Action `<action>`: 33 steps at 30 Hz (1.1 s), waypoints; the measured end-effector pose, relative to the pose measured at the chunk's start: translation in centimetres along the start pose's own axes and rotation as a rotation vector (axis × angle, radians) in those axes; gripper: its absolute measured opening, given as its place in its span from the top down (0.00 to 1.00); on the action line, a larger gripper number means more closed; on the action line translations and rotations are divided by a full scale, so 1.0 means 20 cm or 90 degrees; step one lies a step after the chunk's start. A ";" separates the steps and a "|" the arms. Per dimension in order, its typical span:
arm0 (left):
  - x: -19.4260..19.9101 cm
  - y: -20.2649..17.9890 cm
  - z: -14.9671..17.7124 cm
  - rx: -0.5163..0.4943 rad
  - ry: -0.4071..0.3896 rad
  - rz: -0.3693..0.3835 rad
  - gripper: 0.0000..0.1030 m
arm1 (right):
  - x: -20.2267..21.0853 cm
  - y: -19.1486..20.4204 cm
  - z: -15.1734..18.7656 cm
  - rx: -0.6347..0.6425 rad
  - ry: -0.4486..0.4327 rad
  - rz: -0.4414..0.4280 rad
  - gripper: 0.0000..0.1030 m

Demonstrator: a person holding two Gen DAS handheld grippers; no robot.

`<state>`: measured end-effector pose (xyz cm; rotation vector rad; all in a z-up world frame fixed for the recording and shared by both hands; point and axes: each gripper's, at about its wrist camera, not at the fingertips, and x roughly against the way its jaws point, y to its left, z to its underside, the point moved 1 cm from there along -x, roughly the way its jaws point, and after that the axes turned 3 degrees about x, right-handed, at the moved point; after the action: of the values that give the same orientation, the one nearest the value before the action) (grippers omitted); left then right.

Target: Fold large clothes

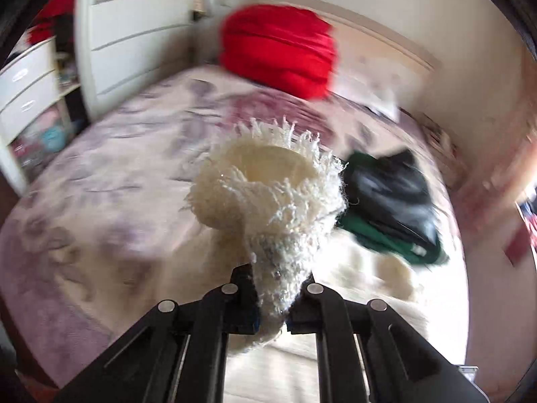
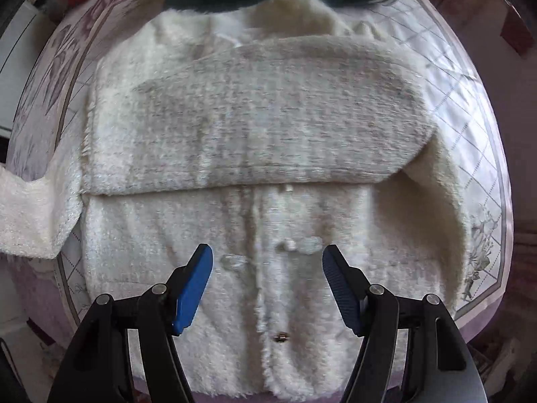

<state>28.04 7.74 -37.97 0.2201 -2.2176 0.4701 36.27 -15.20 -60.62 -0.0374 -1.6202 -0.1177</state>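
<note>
A fluffy cream cardigan (image 2: 255, 221) lies flat on the bed, buttons facing up. One sleeve (image 2: 268, 114) is folded across its chest. The other sleeve (image 2: 30, 215) leads off the left edge of the right wrist view. My left gripper (image 1: 277, 285) is shut on that sleeve's fringed cuff (image 1: 268, 194) and holds it up above the bed. My right gripper (image 2: 267, 262) is open and empty, hovering over the cardigan's lower front near the buttons.
The bed has a pale floral cover (image 1: 100, 174). A red pillow (image 1: 278, 47) sits at the headboard. A dark green and black pile of clothes (image 1: 392, 205) lies beyond the cardigan. White drawers (image 1: 23, 90) and a wardrobe (image 1: 134, 33) stand to the left.
</note>
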 end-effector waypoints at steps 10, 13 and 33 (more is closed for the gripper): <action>-0.51 -1.07 0.53 -0.152 0.190 0.095 0.93 | -0.09 -0.88 -0.07 -0.115 0.017 0.004 0.32; -0.65 -1.19 0.67 -0.191 0.241 0.071 0.92 | -0.15 -1.03 -0.10 -0.127 0.025 -0.008 0.32; -0.40 -0.66 0.20 -0.100 0.150 0.029 0.02 | -0.02 -0.95 -0.53 -0.124 0.019 -0.306 0.32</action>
<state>34.49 -6.02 -43.05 0.0280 -2.0192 0.3269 45.07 -35.14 -61.51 0.2042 -1.5563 -0.6426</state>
